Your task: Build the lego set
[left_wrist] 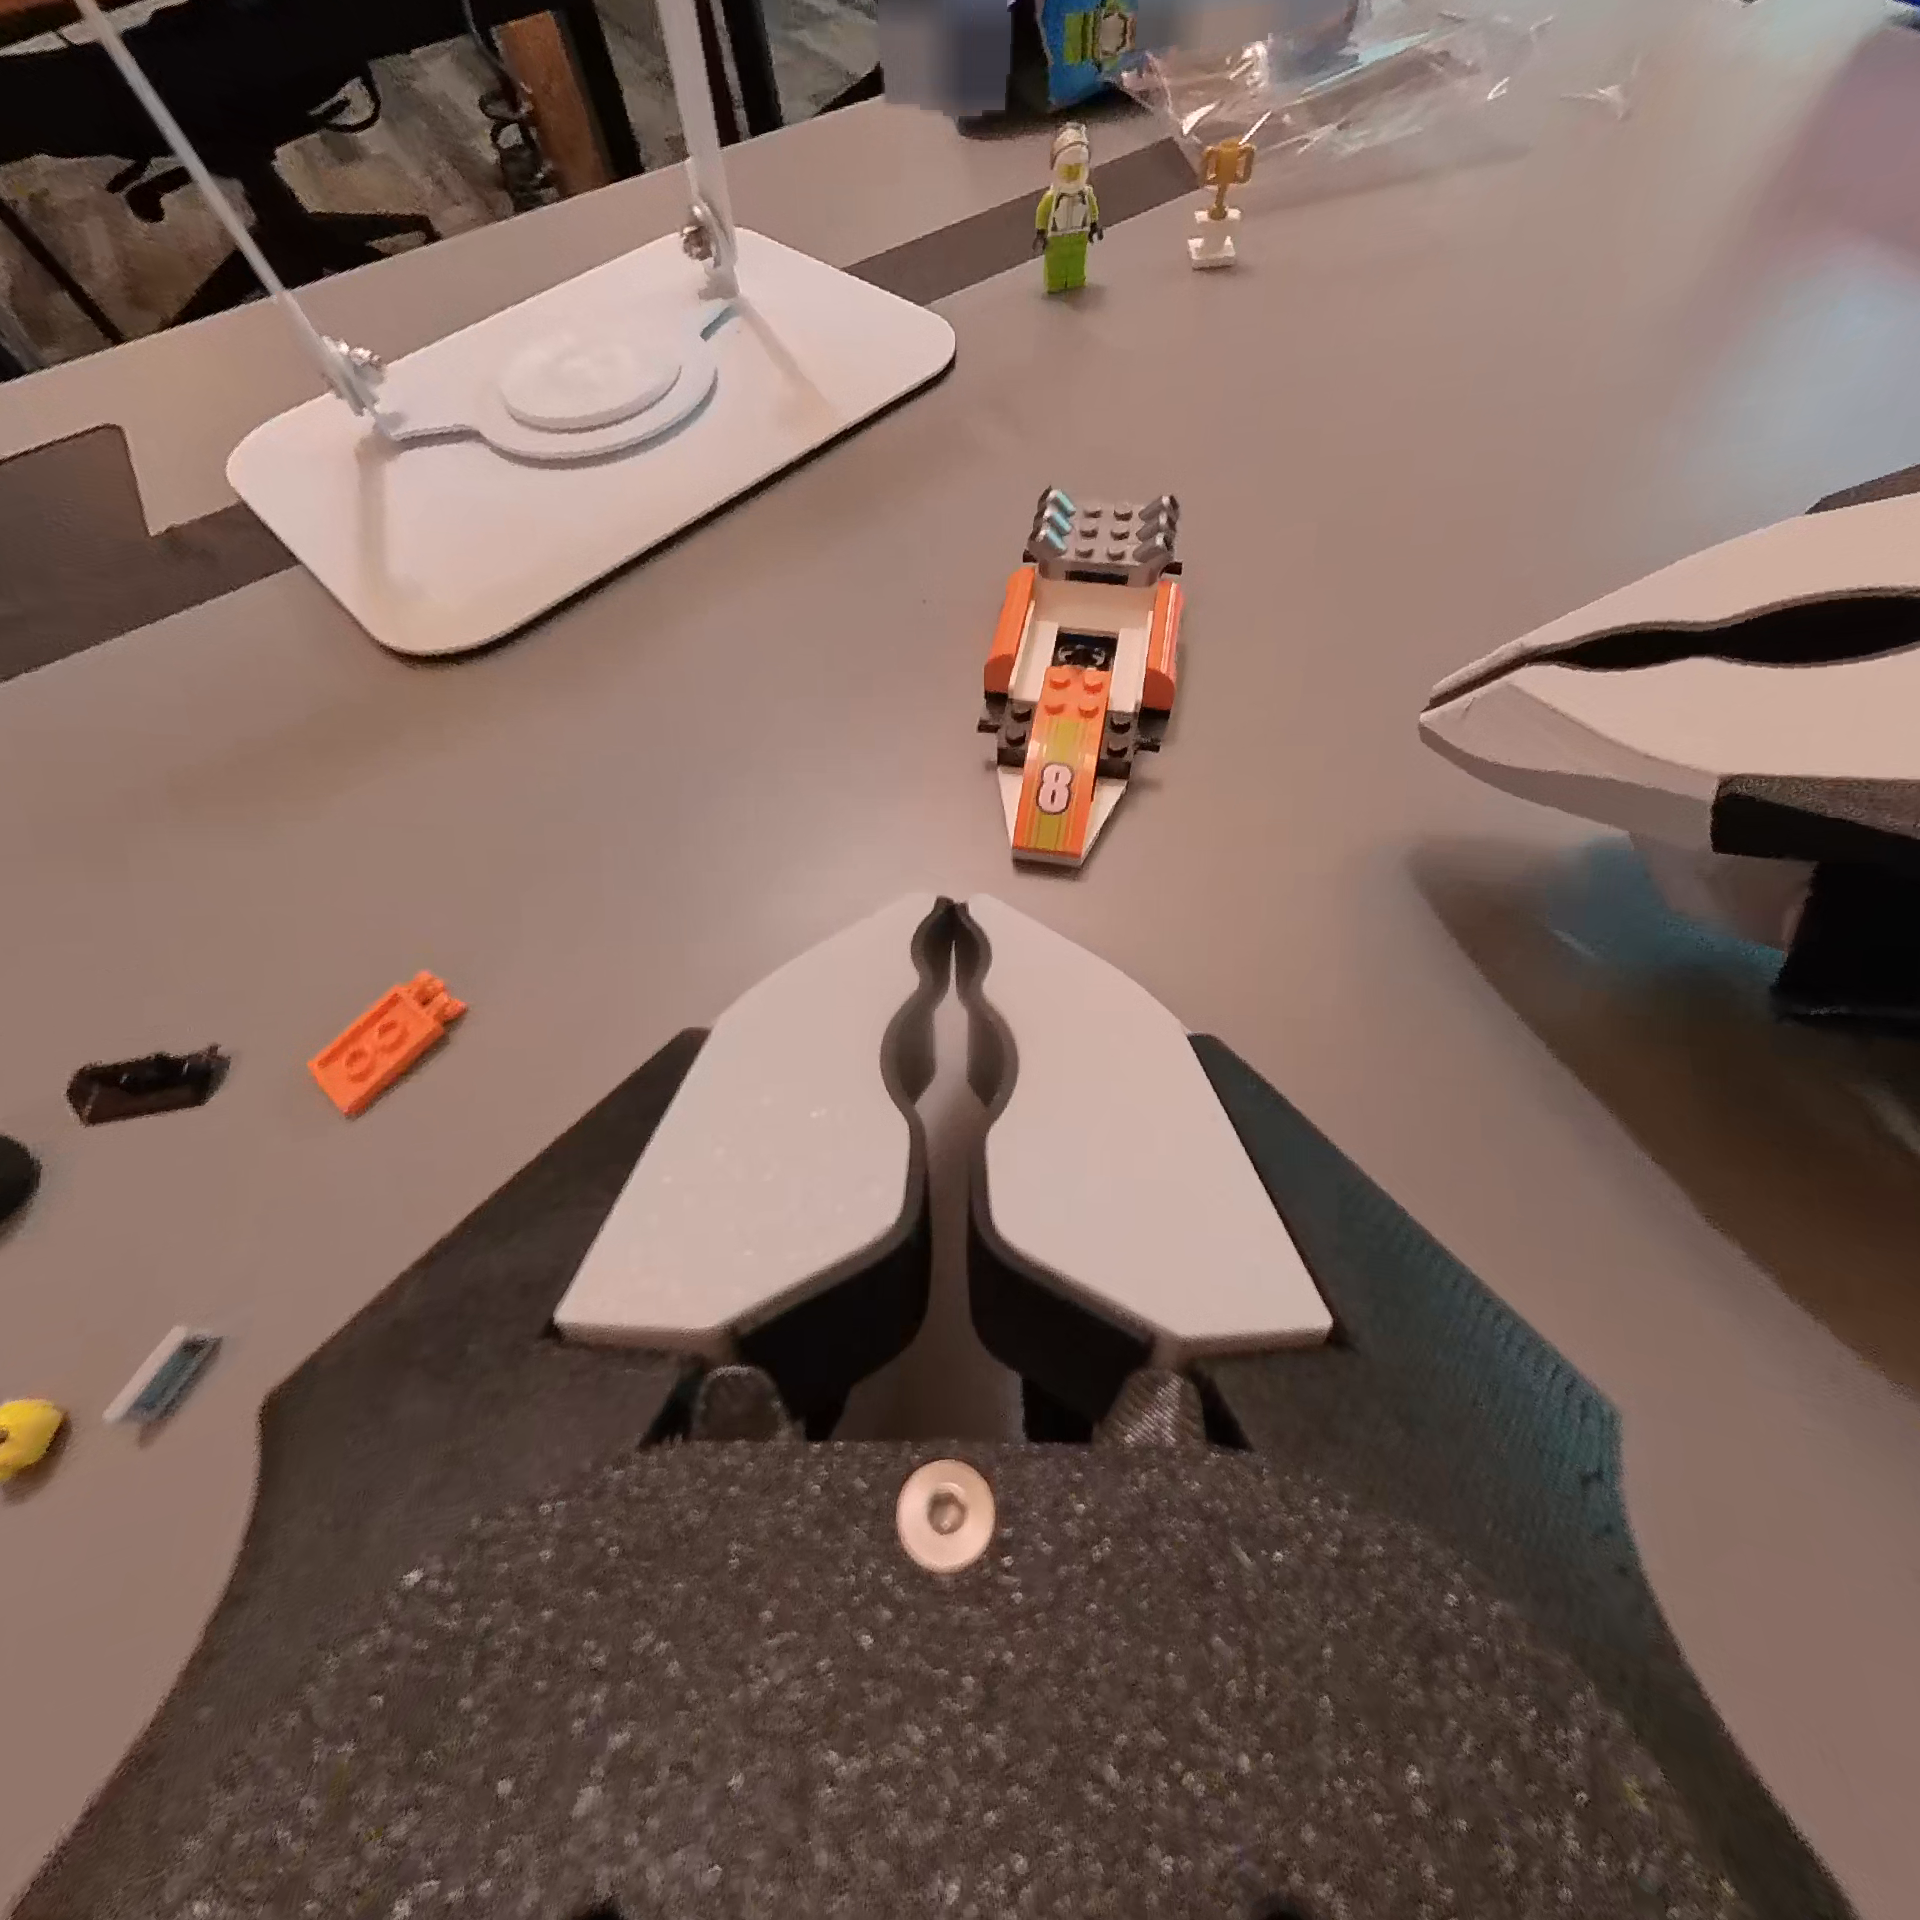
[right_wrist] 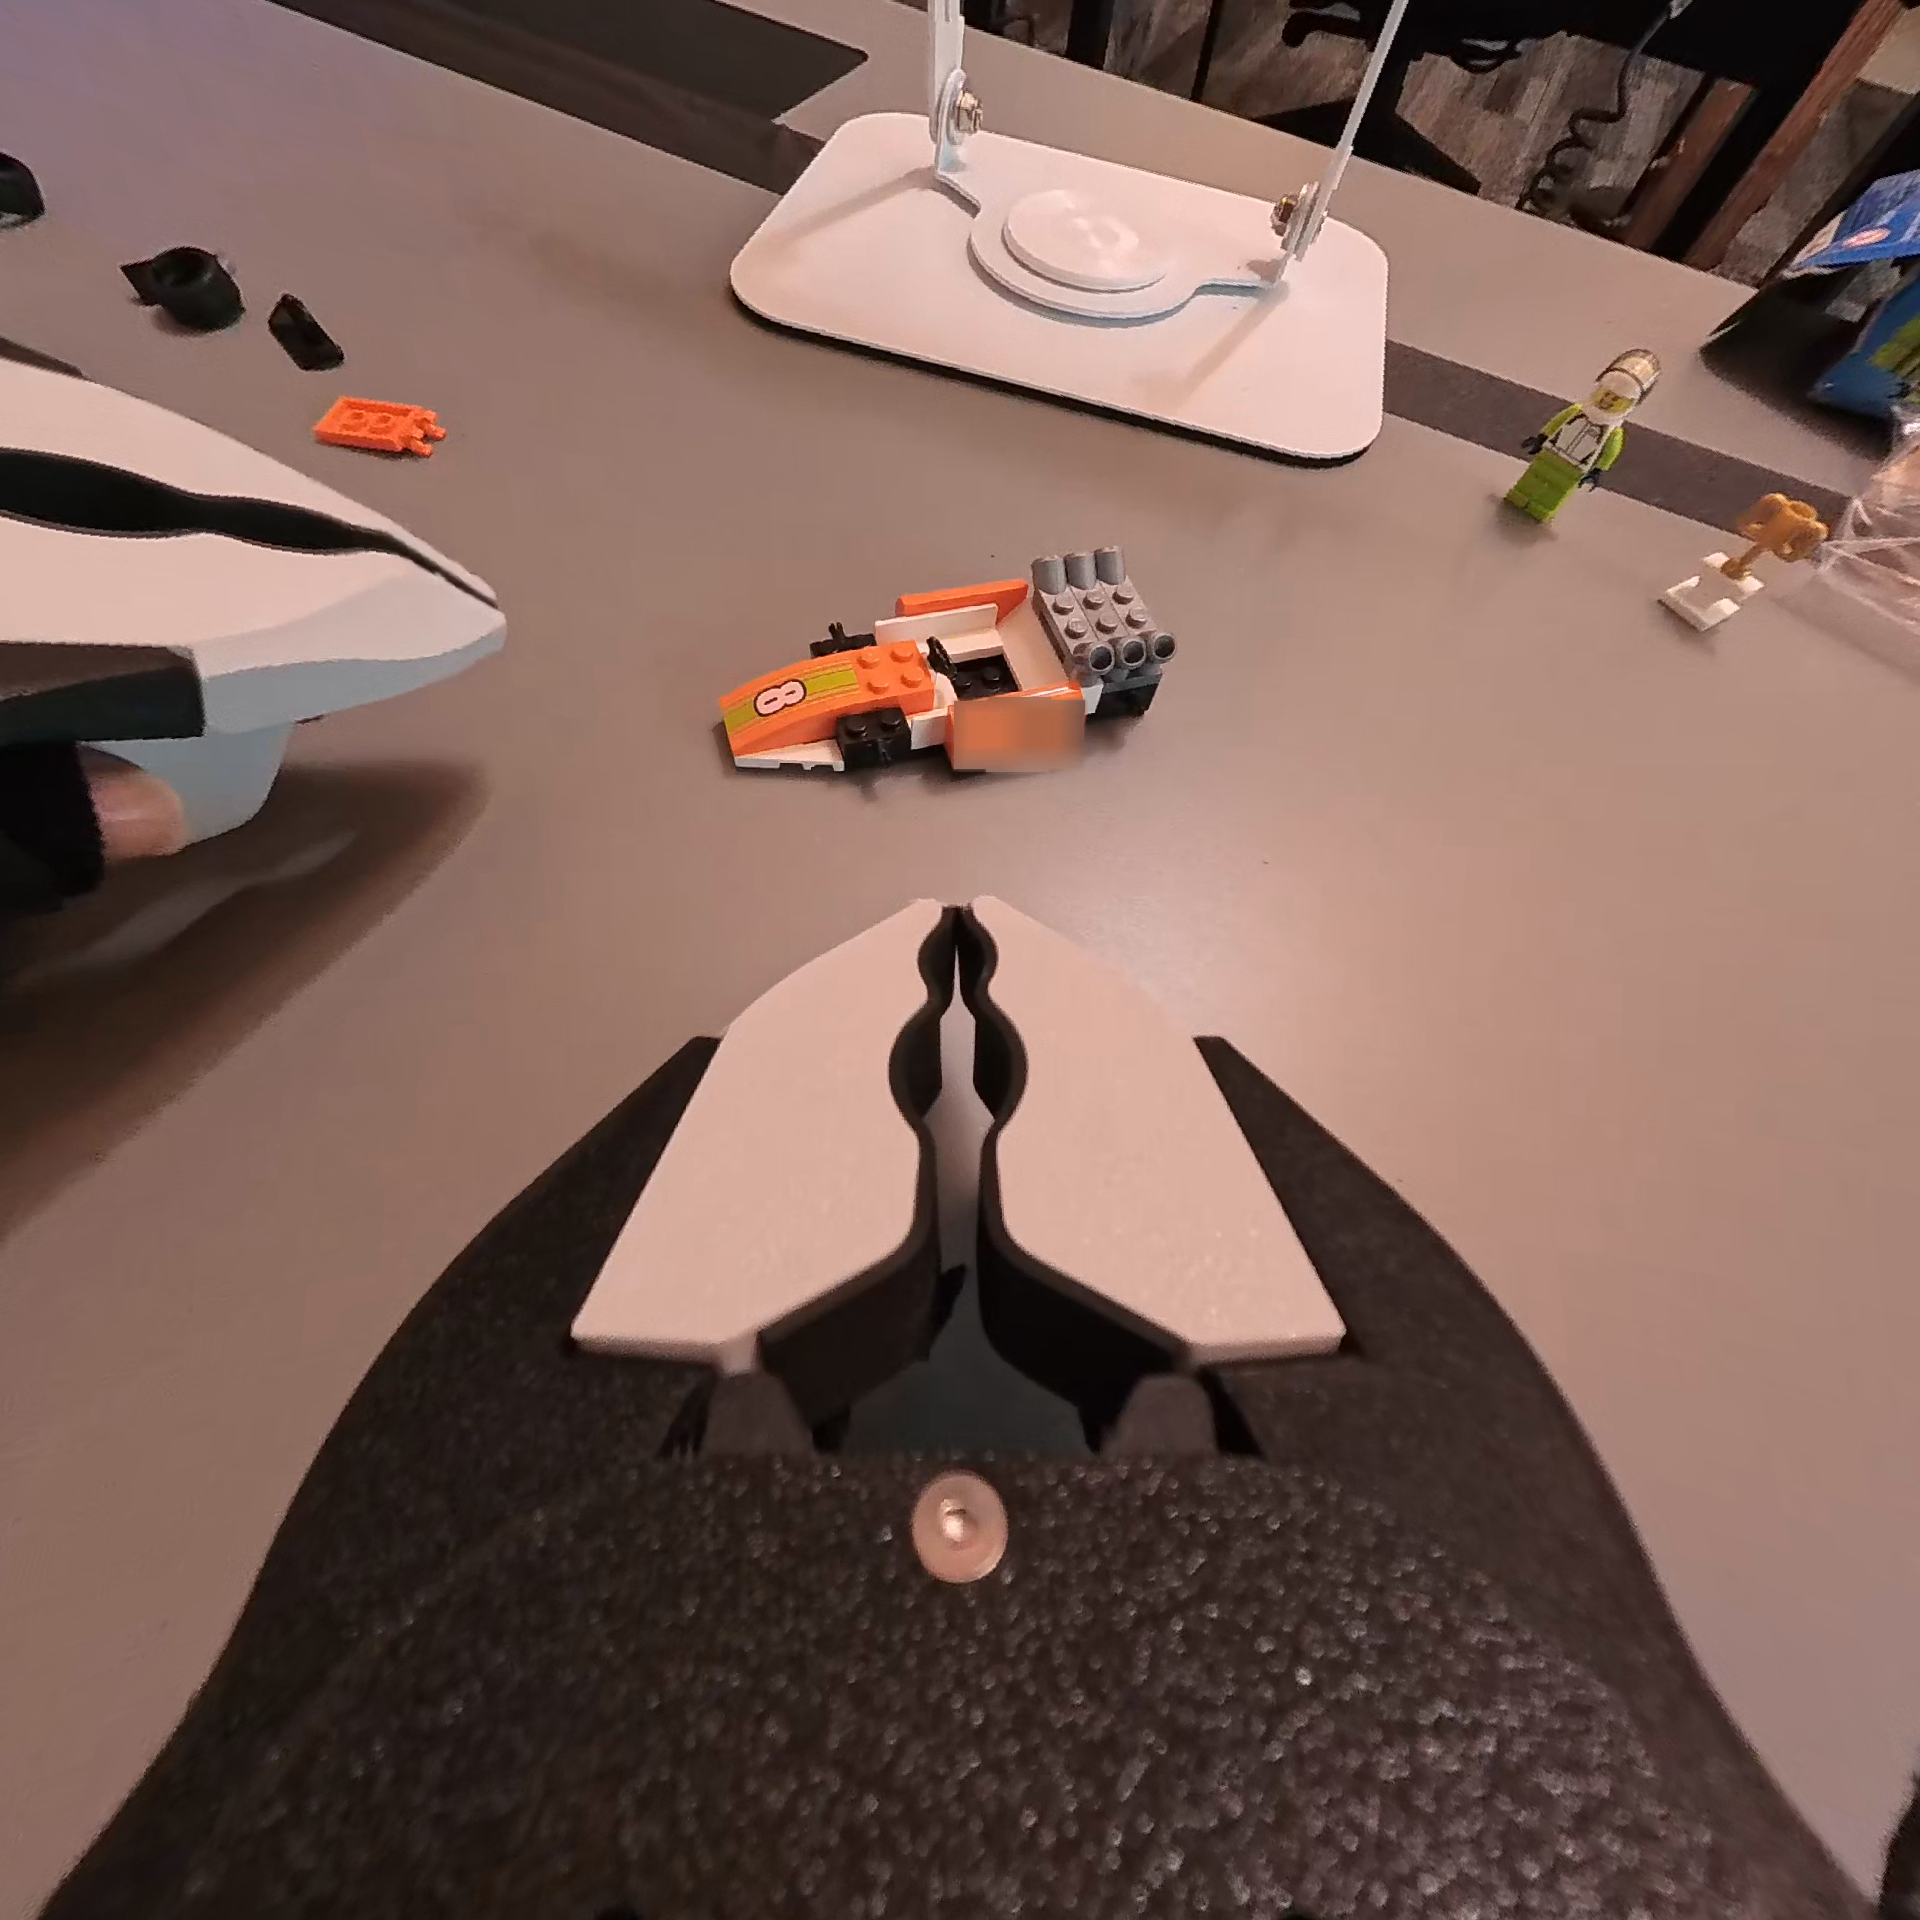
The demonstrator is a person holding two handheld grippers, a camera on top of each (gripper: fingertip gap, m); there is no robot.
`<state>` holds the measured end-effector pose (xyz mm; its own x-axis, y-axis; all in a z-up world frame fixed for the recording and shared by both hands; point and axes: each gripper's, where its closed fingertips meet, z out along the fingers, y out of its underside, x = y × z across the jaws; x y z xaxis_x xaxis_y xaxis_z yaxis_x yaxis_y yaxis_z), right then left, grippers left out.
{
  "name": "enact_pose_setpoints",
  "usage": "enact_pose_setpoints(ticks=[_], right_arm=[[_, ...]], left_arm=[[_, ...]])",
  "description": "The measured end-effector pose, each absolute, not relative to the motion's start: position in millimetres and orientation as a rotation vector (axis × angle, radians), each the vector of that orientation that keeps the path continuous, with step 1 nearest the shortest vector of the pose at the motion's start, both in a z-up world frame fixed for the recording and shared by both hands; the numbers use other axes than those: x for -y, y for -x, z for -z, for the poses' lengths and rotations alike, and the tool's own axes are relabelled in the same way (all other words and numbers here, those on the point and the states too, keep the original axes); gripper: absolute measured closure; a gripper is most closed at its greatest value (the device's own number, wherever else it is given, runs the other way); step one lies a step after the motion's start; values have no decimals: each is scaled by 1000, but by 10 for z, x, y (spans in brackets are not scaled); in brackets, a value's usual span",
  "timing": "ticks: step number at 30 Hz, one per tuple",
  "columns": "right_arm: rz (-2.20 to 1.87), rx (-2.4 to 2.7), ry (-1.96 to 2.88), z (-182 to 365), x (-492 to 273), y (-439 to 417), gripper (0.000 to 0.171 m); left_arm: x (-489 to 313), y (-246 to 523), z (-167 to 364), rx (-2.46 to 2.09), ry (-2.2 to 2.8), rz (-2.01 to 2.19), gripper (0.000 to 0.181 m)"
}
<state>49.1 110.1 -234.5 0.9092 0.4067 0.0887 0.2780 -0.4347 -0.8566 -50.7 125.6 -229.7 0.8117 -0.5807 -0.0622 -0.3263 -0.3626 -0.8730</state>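
L gripper [left_wrist: 952, 912] pressed together, empty | R gripper [right_wrist: 961, 914] same | car [right_wrist: 940, 675] between (untouched)

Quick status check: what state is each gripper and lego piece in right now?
left gripper: shut, empty
right gripper: shut, empty
car: part-built, no wheels, flat on table
minifigure: standing
trophy: upright
orange hinge plate: loose, lying flat

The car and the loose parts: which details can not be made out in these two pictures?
- Car, right wrist view: a blur patch covers its near orange side.
- Yellow piece, left wrist view: cut off by the left edge.
- Box, left wrist view: cut off by the top edge, partly blurred.
- Black pieces, right wrist view: too small and dark to tell shape.
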Motion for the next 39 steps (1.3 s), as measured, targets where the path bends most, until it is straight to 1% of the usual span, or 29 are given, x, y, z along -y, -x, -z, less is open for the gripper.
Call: enact_pose_setpoints(ticks=[15, 22, 27, 34, 39], right_arm=[[-189, 462, 2029, 2300, -1193, -481, 171], [-139, 434, 1963, 2103, -1475, -530, 171], [-103, 372, 1860, 1667, -1777, -653, 171], [-68, 332, 1655, 756, -2161, -642, 171], [-102, 298, 1570, 333, -2383, -547, 171]], left_arm=[[-1468, 355, 2193, -768, 1861, 290, 181], [-1697, 382, 2077, -728, 1830, 256, 181], [-1785, 375, 1930, -701, 1788, 245, 181], [-1791, 417, 1813, -666, 1766, 273, 181], [-1781, 433, 1732, -656, 1737, 268, 181]])
